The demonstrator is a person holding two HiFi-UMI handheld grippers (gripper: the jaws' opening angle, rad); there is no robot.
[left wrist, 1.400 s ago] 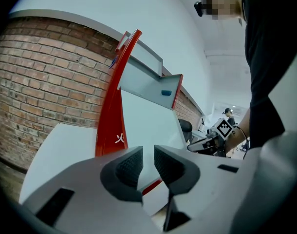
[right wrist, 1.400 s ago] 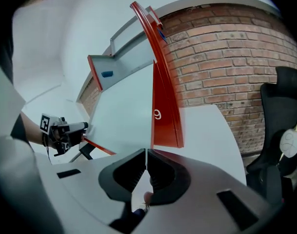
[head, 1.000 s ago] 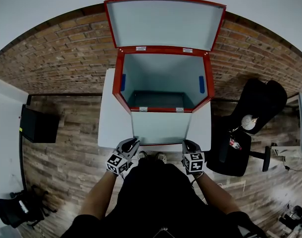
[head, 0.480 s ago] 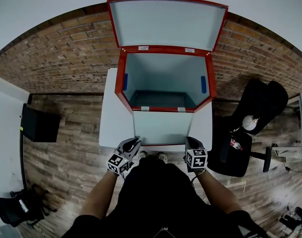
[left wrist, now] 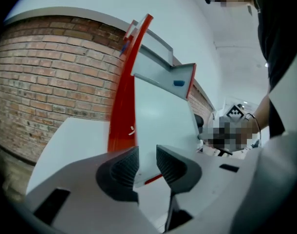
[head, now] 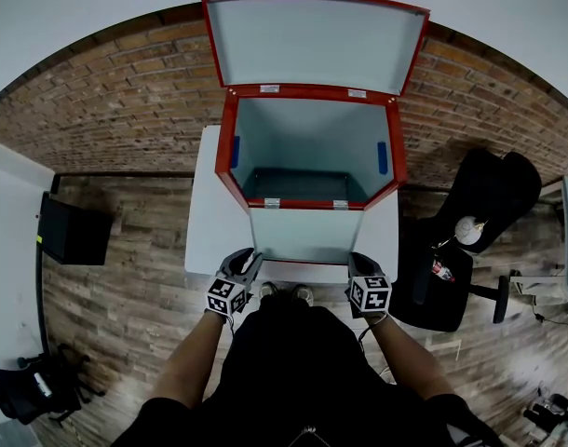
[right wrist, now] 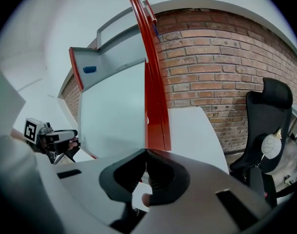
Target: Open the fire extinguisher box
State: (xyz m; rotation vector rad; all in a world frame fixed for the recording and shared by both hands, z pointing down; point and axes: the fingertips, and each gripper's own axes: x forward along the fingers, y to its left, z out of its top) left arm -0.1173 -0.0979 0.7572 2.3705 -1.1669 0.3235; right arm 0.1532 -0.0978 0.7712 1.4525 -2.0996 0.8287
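Note:
The red fire extinguisher box (head: 230, 170) stands on a white table (head: 202, 222). Its lid (head: 312, 43) is swung up and back, and its pale front panel (head: 303, 234) hangs folded down toward me. My left gripper (head: 247, 261) is at the panel's lower left corner. Its jaws are opening, and in the left gripper view (left wrist: 147, 165) that corner shows in the gap without the pads pressing it. My right gripper (head: 358, 263) sits at the lower right corner. It is shut (right wrist: 146, 155), tips together, with nothing seen between them. The box is empty inside.
A black office chair (head: 470, 240) stands right of the table, close to my right arm. A dark flat object (head: 72, 236) lies on the wooden floor at left, and a black bag (head: 28, 394) at lower left. A brick wall (head: 126, 91) runs behind the table.
My left gripper has shifted slightly up toward the panel's corner and its jaws have spread. The right gripper has stayed at its corner. The box is unchanged.

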